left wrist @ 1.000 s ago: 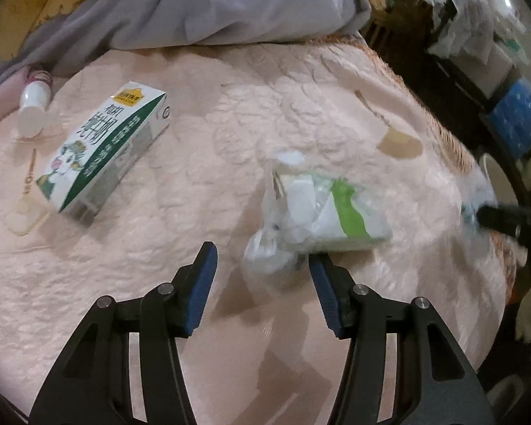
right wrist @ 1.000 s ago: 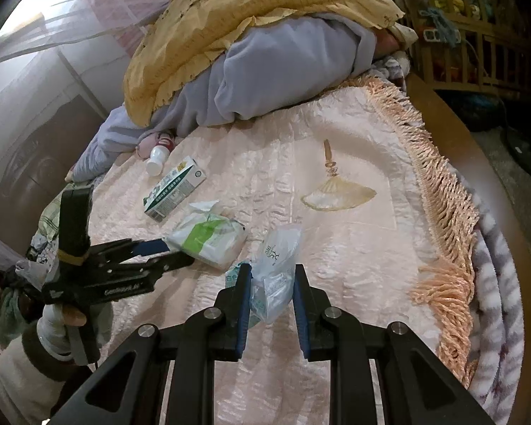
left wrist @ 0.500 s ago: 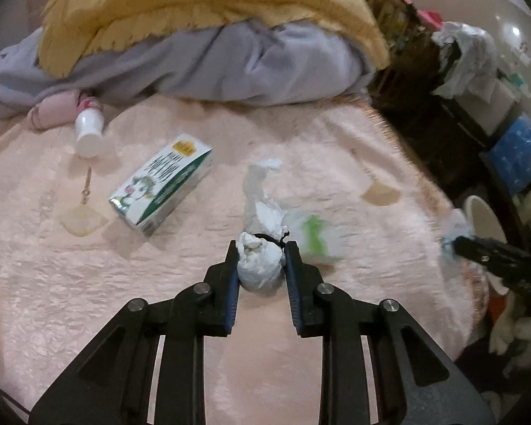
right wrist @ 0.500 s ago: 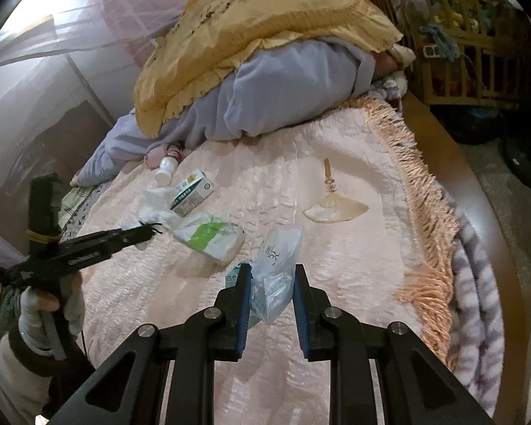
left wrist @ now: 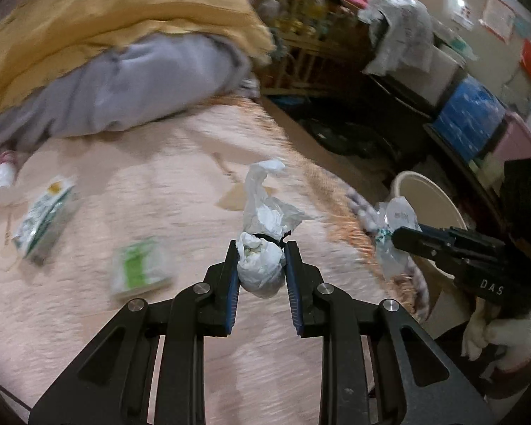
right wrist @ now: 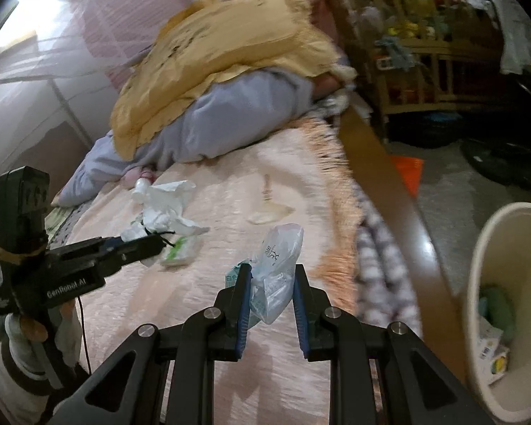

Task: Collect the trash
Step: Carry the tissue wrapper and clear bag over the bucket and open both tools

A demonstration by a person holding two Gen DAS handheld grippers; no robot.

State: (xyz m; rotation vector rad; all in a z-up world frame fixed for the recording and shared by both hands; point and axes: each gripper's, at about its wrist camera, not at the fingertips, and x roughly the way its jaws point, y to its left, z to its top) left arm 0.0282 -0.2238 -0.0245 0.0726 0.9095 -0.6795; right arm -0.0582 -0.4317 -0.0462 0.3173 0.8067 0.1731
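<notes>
My left gripper (left wrist: 262,246) is shut on a white knotted plastic bag (left wrist: 262,269), which hangs above the pink bedspread (left wrist: 159,184). In the right wrist view the left gripper (right wrist: 157,239) holds that white bag (right wrist: 163,209) at the left. My right gripper (right wrist: 272,268) is shut on a crumpled clear plastic bag (right wrist: 281,248). From the left wrist view, the right gripper (left wrist: 398,235) holds the clear bag (left wrist: 394,219) beside a cream bin (left wrist: 407,177). A green-and-white tissue pack (left wrist: 138,269), a milk carton (left wrist: 44,223) and a small white bottle (left wrist: 5,177) lie on the bed.
The cream bin (right wrist: 492,248) stands on the floor off the bed's fringed edge, with some trash inside. A yellow blanket over grey bedding (right wrist: 230,113) fills the bed's far end. A wooden crib and cluttered shelves (right wrist: 424,53) line the far side.
The left gripper closed on the white bag, lifted it off the bed and swung right. The right gripper carried the clear bag right, and the bin came into view.
</notes>
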